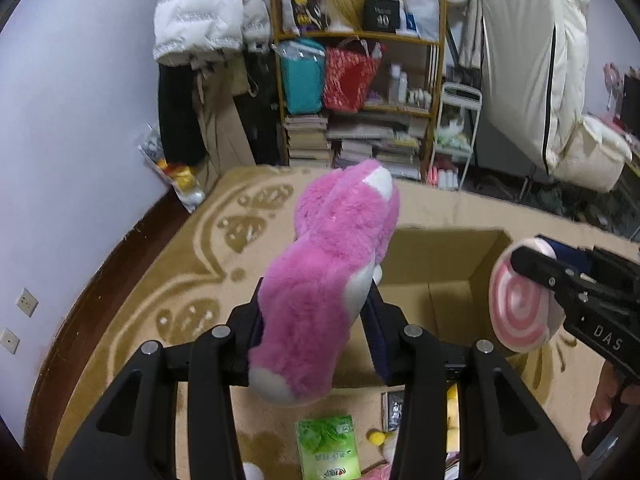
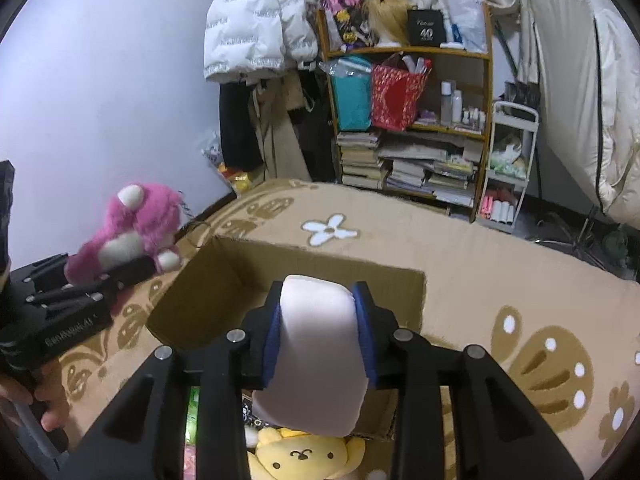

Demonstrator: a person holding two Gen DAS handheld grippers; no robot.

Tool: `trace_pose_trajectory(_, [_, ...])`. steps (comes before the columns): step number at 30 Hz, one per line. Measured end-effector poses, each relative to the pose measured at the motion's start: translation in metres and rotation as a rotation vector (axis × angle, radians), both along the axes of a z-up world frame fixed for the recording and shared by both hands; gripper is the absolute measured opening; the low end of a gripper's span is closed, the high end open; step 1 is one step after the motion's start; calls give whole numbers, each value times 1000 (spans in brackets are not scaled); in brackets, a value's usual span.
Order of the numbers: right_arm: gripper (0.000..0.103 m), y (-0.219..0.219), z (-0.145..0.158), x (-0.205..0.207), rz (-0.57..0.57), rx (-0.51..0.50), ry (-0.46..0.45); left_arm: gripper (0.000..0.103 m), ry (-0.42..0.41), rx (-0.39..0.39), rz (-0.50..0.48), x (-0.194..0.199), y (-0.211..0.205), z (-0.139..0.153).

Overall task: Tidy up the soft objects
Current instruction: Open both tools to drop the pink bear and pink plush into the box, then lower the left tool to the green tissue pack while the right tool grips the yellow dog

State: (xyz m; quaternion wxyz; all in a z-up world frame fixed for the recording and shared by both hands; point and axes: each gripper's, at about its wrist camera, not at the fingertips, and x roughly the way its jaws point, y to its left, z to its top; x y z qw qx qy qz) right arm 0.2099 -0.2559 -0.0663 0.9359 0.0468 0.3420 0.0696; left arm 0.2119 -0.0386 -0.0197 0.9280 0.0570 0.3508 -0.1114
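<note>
My left gripper (image 1: 316, 320) is clamped around the pink plush bear (image 1: 328, 264), which sticks up and forward from between the jaws, above the near-left corner of the open cardboard box (image 1: 448, 276). My right gripper (image 2: 318, 336) grasps the pink swirl cushion (image 2: 316, 356) edge-on, both blue pads (image 2: 272, 344) pressing its flat faces, held over the box's near edge. A yellow plush dog (image 2: 300, 456) lies below it on the tan patterned rug (image 2: 480, 248).
</note>
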Motion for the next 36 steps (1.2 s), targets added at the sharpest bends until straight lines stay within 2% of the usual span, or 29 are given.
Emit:
trace_pose_trajectory(3, [37,2,-9,3,1,-10,18,42,40,19,-11,5,-7,-16])
trace_pose_trajectory(9, [44,0,-20,5,-17,-11,43,47,135,-18,-21,13,-10,-33])
trace_pose_trajectory(10, [48,-2,-20,5,-16,-1,47,52,134,-10,-12,13,-10,-34])
trace_pose_trajectory(11, [58,-3,-19,4,-17,5,44,58,129,-3,-4,12,-8,-35])
trace_pose_trajectory(13, [72,-3,-14,-1,-26,10,25,65,118,2,12,11,-5,-33])
trace_pose_trajectory(14, [76,-4,-11,-3,-31,13,16,73,116,1,19,10,-4,-31])
trace_pose_trajectory(15, [78,-4,-9,-4,-34,15,13,78,117,-1,24,10,-2,-30])
trace_pose_trajectory(17, [93,-5,-3,-8,-42,21,10,88,122,-1,46,9,2,-27])
trace_pose_trajectory(20, [103,-7,7,-16,-38,32,-12,100,103,12,63,1,8,-20])
trace_pose_trajectory(25, [103,-3,19,-29,-29,19,-21,102,92,20,66,-10,19,-6])
trace_pose_trajectory(28, [103,2,28,-38,-22,7,-33,103,93,-15,68,-20,28,3])
trace_pose_trajectory(36, [103,13,44,-75,-29,-7,-77,103,79,-38,83,-50,46,16])
